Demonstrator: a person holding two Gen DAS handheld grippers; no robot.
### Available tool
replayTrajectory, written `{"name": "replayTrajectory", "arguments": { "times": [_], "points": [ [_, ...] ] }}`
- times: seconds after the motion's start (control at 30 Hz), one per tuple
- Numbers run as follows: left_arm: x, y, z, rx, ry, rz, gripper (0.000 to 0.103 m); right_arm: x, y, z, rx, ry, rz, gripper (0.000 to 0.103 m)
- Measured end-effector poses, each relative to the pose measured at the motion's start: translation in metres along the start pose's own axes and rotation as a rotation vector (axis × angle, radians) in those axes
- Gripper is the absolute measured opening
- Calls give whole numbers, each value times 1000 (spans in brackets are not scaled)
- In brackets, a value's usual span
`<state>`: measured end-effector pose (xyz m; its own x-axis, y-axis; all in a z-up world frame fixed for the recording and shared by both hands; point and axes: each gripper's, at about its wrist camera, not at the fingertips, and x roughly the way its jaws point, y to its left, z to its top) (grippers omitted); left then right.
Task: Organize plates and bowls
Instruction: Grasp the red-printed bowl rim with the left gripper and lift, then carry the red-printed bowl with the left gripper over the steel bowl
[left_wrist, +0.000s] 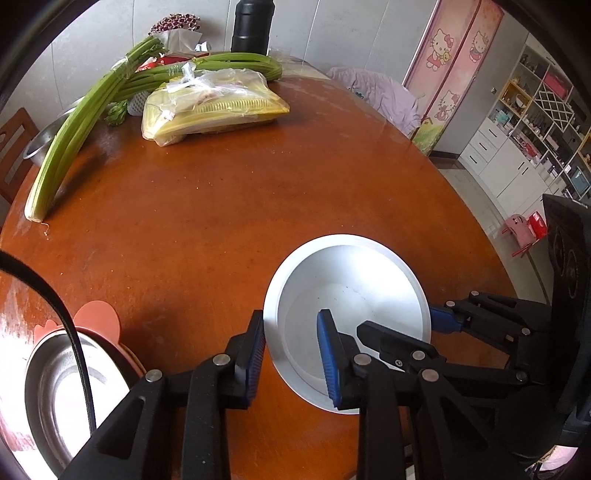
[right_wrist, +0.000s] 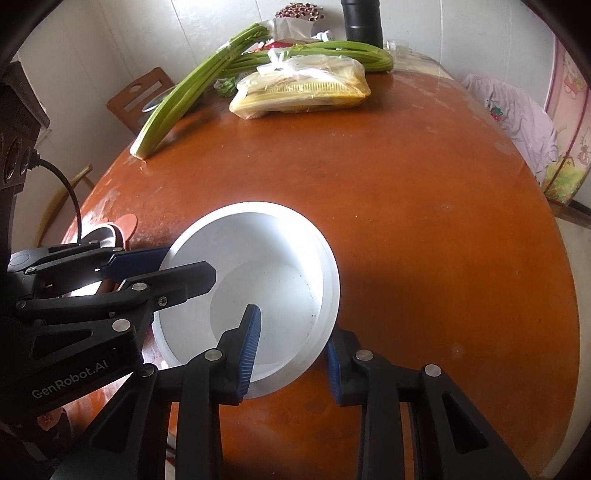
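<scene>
A white bowl (left_wrist: 347, 317) sits on the round brown table (left_wrist: 221, 206); it also shows in the right wrist view (right_wrist: 258, 288). My left gripper (left_wrist: 291, 354) is open and straddles the bowl's left rim, one finger outside, one inside. My right gripper (right_wrist: 291, 350) is open and straddles the bowl's right rim the same way. It shows from the side in the left wrist view (left_wrist: 417, 328). A steel bowl (left_wrist: 55, 391) on a pink plate (left_wrist: 99, 314) sits at the table's left edge.
Celery stalks (left_wrist: 85, 122), a yellow bagged package (left_wrist: 214, 107) and a black bottle (left_wrist: 251, 26) lie at the far side. A wooden chair (right_wrist: 140, 96) stands at the left. A cable (left_wrist: 74, 332) crosses the steel bowl.
</scene>
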<state>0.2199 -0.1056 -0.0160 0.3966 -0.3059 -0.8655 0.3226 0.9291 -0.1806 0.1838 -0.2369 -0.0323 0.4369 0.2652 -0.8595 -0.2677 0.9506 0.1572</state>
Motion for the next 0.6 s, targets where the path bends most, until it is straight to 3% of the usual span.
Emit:
{"name": "replayTrajectory", "arguments": {
  "times": [0.6],
  "points": [
    [-53, -12, -16, 20, -93, 0, 29, -49, 18, -15, -21, -90, -3, 34]
  ]
}}
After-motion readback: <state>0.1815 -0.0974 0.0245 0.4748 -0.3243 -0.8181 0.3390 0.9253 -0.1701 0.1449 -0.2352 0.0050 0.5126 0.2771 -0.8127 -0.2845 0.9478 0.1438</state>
